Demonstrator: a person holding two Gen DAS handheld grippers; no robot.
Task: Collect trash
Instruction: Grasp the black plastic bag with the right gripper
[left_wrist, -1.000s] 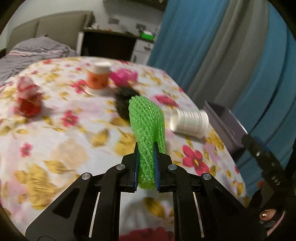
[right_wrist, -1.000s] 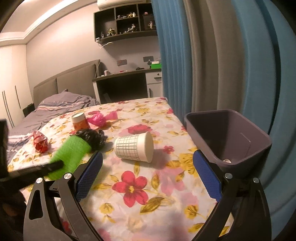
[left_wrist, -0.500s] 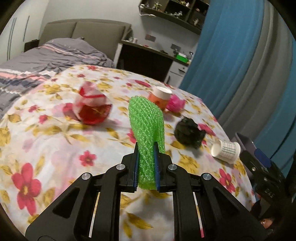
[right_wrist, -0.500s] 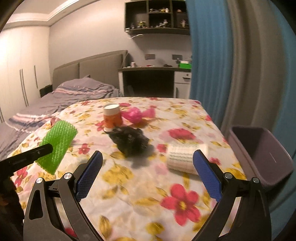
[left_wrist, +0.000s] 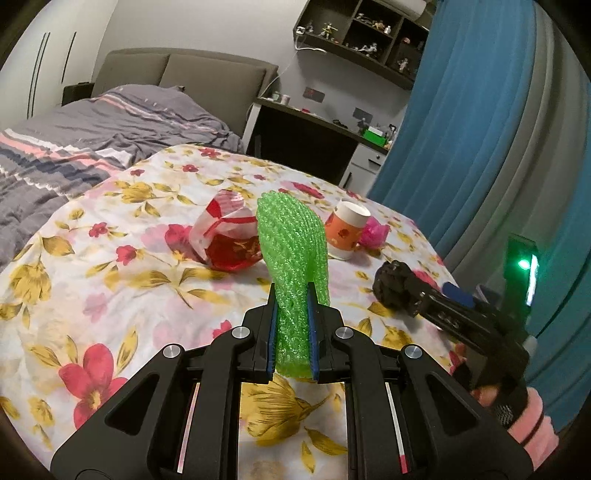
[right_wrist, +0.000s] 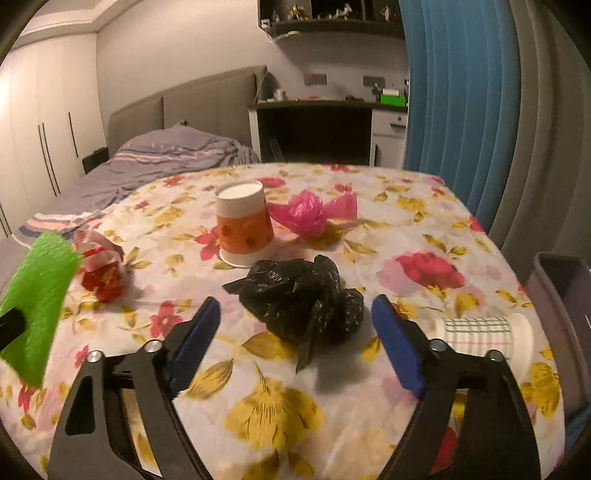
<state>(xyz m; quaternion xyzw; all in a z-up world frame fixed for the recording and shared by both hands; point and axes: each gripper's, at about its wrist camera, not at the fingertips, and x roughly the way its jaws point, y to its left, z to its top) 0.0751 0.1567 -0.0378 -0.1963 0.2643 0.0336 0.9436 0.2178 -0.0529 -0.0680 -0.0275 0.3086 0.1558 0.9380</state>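
My left gripper (left_wrist: 291, 314) is shut on a green foam net sleeve (left_wrist: 291, 254), held up above the flowered tablecloth (left_wrist: 110, 295); the same sleeve (right_wrist: 37, 295) shows at the left of the right wrist view. My right gripper (right_wrist: 295, 317) hangs just before a crumpled black plastic bag (right_wrist: 299, 295). Its jaws are closing, the bag lies between the blue pads, and neither pad touches it. In the left wrist view the right gripper (left_wrist: 436, 295) reaches in from the right, by the black bag (left_wrist: 388, 284).
An upturned orange paper cup (right_wrist: 243, 221), a pink plastic wad (right_wrist: 306, 214), a red-and-white wrapper (right_wrist: 101, 266) and a white checked cup (right_wrist: 480, 332) on its side lie on the table. A grey bin (right_wrist: 561, 314) stands off the right edge. A bed and blue curtains lie behind.
The right gripper has swung left from the white cup and the bin to the black bag, and its jaws have narrowed. The left gripper has carried the green sleeve leftward.
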